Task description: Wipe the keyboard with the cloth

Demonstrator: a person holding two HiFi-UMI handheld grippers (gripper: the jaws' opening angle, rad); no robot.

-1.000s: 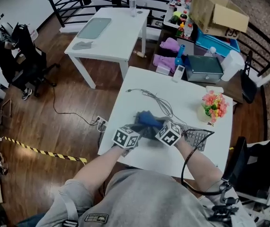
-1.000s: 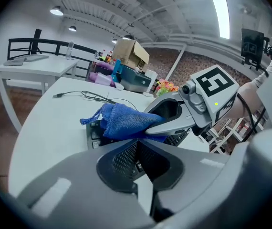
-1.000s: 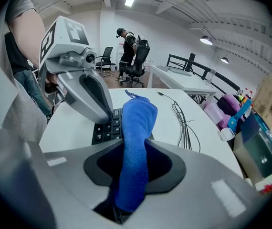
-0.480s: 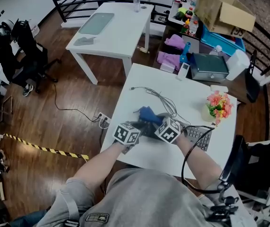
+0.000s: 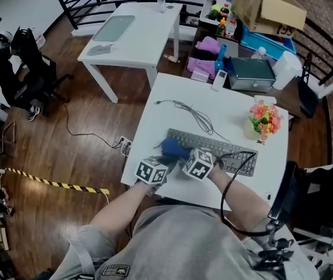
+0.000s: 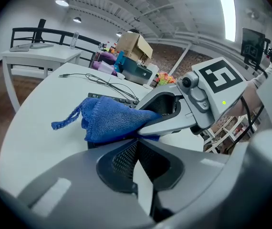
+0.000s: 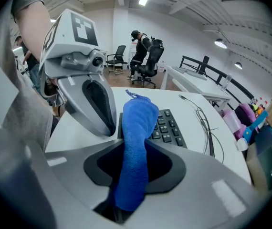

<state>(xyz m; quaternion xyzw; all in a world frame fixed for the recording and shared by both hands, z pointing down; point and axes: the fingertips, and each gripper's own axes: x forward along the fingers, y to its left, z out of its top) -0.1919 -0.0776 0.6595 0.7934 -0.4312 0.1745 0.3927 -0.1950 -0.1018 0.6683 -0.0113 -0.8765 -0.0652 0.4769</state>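
Cloth point(image 5: 172, 149) now lies bunched on the keyboard's point(image 5: 236, 156) left end, near the table's point(image 5: 172, 109) front left corner. My left gripper point(image 5: 165, 157) pinches its edge, jaws together. My right gripper point(image 5: 181, 154) clamps a thick fold. Both slid leftward, uncovering the middle keys.

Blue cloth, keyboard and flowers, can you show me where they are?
blue cloth point(image 7: 137, 128): right gripper view, middle of the folded strip.
keyboard point(image 5: 225, 152): head view, on its keys.
flowers point(image 5: 264, 120): head view, on the pink blooms.
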